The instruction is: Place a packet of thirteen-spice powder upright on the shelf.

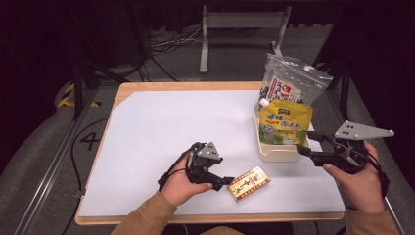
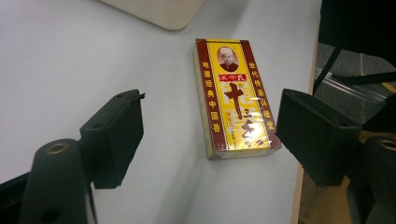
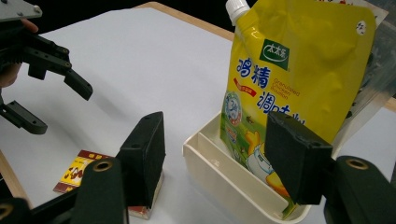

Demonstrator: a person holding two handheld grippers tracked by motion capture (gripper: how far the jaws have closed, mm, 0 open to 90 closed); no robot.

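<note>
Claws are held spread — the left claw (image 1: 226,182) just beside a flat spice box (image 1: 249,183) on the tabletop (image 1: 161,122), the right claw (image 1: 303,143) near a cream tray (image 1: 275,152) — neither gripping anything.

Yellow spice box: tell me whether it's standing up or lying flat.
Lying flat. The yellow spice box rests on its broad back on the white table, printed face up, between the open jaws of the left hand-held gripper.

Your white table sheet (image 1: 161,132) is evenly lit from overhead while the surroundings stay dark. You get soft shadows, glare on the glossy yellow stand-up pouch (image 3: 299,79), and slightly blurred near black jaws.
</note>
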